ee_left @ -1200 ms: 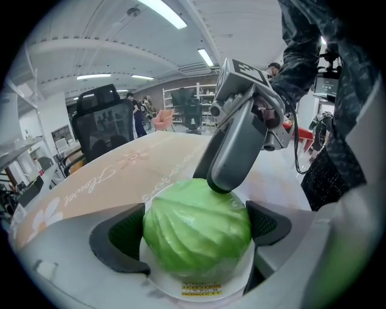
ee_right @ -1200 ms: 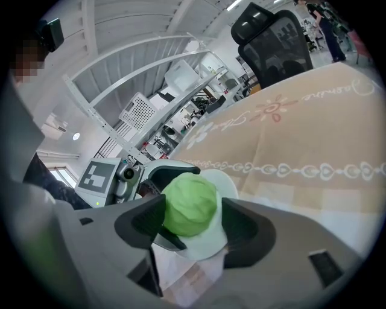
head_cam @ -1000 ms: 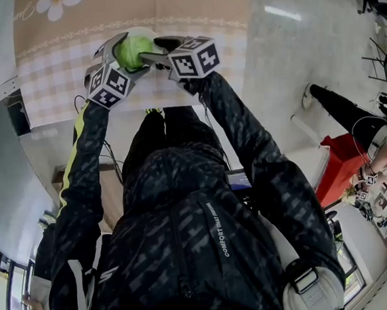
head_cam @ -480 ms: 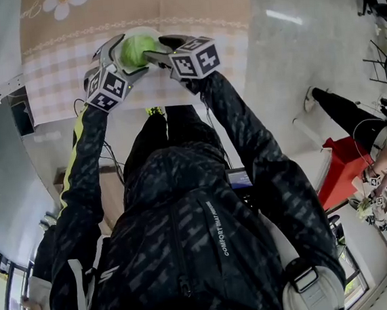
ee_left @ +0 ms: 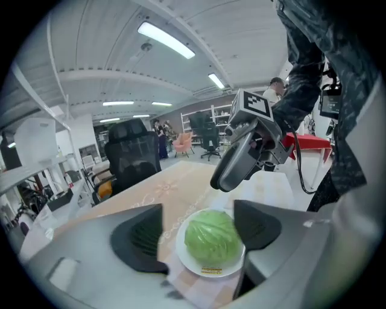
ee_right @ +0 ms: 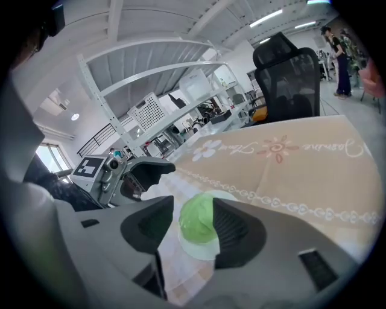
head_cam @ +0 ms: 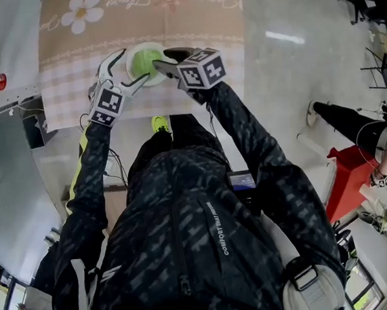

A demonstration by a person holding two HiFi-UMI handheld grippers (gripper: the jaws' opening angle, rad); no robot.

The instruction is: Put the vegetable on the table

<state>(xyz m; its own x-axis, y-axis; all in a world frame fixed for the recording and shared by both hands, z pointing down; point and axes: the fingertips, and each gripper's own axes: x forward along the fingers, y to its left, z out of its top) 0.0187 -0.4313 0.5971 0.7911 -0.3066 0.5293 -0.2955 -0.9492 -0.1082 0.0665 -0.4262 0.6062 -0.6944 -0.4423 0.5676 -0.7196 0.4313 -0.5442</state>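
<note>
A green cabbage [head_cam: 145, 60] lies on a white plate [head_cam: 147, 45] on the beige flowered tablecloth [head_cam: 187, 15]. My left gripper [head_cam: 123, 72] flanks it from the left and my right gripper [head_cam: 164, 60] from the right. In the left gripper view the cabbage [ee_left: 212, 238] sits low between the dark pads [ee_left: 145, 238], with a gap on both sides; these jaws are closing. In the right gripper view the cabbage [ee_right: 198, 218] shows between the closing jaws, just beyond the pads [ee_right: 235, 232]; I cannot see a pad pressing on it.
The table's near edge runs just below the plate, with grey floor [head_cam: 292, 53] to the right. A black office chair [ee_right: 286, 75] stands at the table's far side. White shelving [ee_right: 151, 108] rises beyond the table, and red furniture [head_cam: 345, 170] stands by the person's right.
The cabbage and both grippers have shifted a little farther over the tablecloth. The white plate under the cabbage now shows plainly. Both pairs of jaws look narrower.
</note>
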